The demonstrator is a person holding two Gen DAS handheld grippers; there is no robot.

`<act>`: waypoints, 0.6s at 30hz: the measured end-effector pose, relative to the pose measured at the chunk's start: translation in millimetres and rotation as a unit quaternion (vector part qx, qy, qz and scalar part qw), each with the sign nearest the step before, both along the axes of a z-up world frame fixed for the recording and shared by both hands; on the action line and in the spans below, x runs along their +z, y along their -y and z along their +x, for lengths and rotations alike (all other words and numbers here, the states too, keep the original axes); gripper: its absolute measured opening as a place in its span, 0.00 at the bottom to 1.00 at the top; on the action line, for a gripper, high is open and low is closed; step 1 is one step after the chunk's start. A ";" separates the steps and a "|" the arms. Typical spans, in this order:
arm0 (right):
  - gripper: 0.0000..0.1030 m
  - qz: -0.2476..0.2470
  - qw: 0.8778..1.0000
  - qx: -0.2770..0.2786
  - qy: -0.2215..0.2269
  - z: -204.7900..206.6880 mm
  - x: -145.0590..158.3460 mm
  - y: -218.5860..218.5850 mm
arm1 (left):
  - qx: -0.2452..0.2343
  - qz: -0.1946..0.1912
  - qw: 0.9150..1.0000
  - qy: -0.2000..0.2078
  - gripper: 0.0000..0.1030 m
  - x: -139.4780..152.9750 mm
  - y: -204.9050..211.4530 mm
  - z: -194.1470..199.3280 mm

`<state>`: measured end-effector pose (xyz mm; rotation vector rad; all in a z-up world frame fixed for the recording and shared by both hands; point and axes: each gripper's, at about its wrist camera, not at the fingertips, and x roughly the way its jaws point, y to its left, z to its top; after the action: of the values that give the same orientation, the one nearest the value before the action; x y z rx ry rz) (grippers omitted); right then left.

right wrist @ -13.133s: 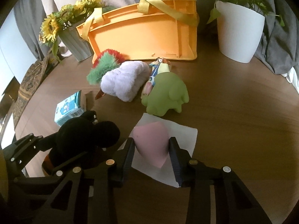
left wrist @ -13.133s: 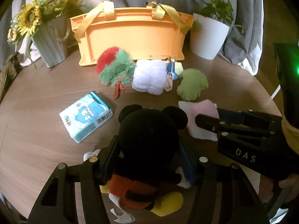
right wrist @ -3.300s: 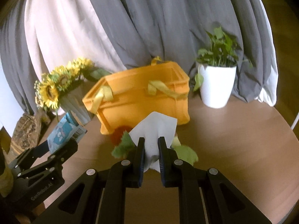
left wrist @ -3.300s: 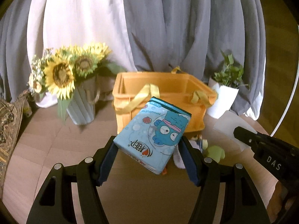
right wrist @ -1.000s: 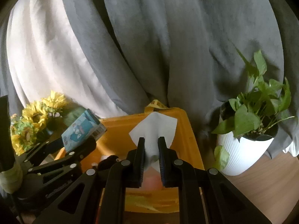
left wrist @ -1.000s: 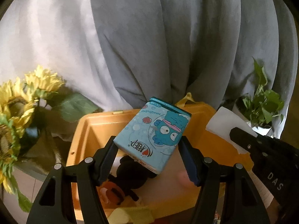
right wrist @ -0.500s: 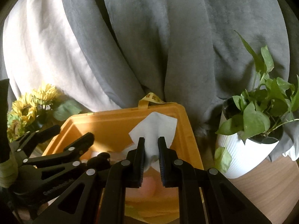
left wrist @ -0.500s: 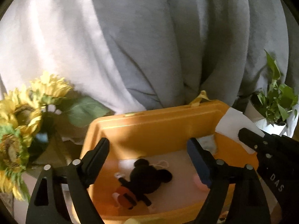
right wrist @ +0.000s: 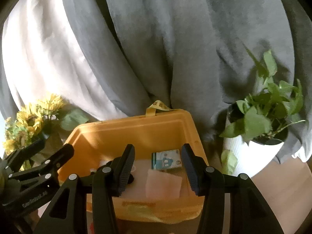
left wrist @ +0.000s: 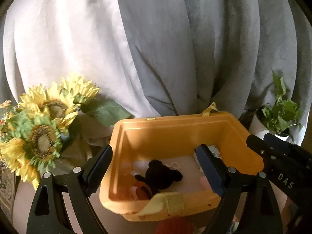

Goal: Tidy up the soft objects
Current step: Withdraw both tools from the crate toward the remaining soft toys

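Observation:
An orange basket with yellow straps stands below both grippers. Inside it lie a black mouse plush, a blue tissue pack against the right wall, and a pale tissue sheet in front of the pack. My left gripper is open and empty above the basket's front. My right gripper is open and empty above the basket's right half; it also shows in the left wrist view. A red fluffy toy peeks out in front of the basket.
A vase of sunflowers stands left of the basket. A white pot with a green plant stands to its right. Grey and white curtains hang behind. Wooden table top shows at the right.
My right gripper has opened and the tissue sheet has dropped into the basket. The tissue pack, let go by the left gripper half a second earlier, lies inside. The left gripper stays open.

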<state>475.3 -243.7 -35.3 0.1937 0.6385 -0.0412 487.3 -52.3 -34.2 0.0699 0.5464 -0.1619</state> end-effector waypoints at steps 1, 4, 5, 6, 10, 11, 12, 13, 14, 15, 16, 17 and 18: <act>0.51 0.000 1.000 -0.002 0.001 -3.3 1.6 -0.2 | -0.001 -0.001 1.000 0.001 0.86 1.4 -1.0 -3.8; 0.56 -0.004 1.000 -0.017 0.010 -18.4 9.8 -1.0 | -0.007 -0.005 1.000 0.009 0.86 5.9 -4.1 -17.1; 0.56 -0.005 1.000 -0.019 0.013 -22.7 12.4 -1.4 | -0.008 -0.006 1.000 0.011 0.87 7.2 -4.9 -21.1; 0.56 -0.006 1.000 -0.021 0.015 -27.3 14.7 -2.2 | -0.011 -0.006 1.000 0.014 0.87 8.7 -5.8 -26.0; 0.61 -0.010 0.999 -0.036 0.023 -46.4 23.2 -4.7 | -0.015 -0.008 1.000 0.020 0.87 12.2 -9.7 -41.0; 0.61 -0.012 0.999 -0.041 0.025 -52.3 25.2 -5.8 | -0.017 -0.009 1.000 0.022 0.87 12.9 -11.1 -45.5; 0.61 -0.013 0.999 -0.044 0.027 -56.6 26.5 -6.5 | -0.018 -0.010 1.000 0.022 0.87 13.8 -12.3 -48.2; 0.61 -0.014 0.998 -0.048 0.028 -61.0 27.7 -6.9 | -0.019 -0.012 1.000 0.022 0.87 14.2 -13.6 -51.6; 0.62 -0.013 0.998 -0.051 0.028 -65.6 28.9 -7.6 | -0.021 -0.013 0.999 0.023 0.87 14.2 -14.6 -54.5; 0.62 -0.011 0.998 -0.054 0.028 -69.7 29.6 -8.2 | -0.023 -0.014 0.999 0.024 0.87 14.0 -16.4 -59.0; 0.62 -0.011 0.998 -0.057 0.029 -74.7 30.4 -9.0 | -0.023 -0.014 0.999 0.025 0.87 13.5 -17.7 -62.6; 0.62 -0.012 0.998 -0.059 0.029 -78.8 30.6 -9.9 | -0.022 -0.014 0.999 0.027 0.87 13.5 -18.4 -66.0; 0.62 -0.014 0.998 -0.060 0.030 -82.4 30.6 -11.0 | -0.022 -0.015 0.999 0.028 0.87 13.1 -20.0 -70.7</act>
<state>392.9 -232.7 -4.7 0.2054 0.5666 -0.1595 416.6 -32.3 -21.1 0.0578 0.4859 -0.2108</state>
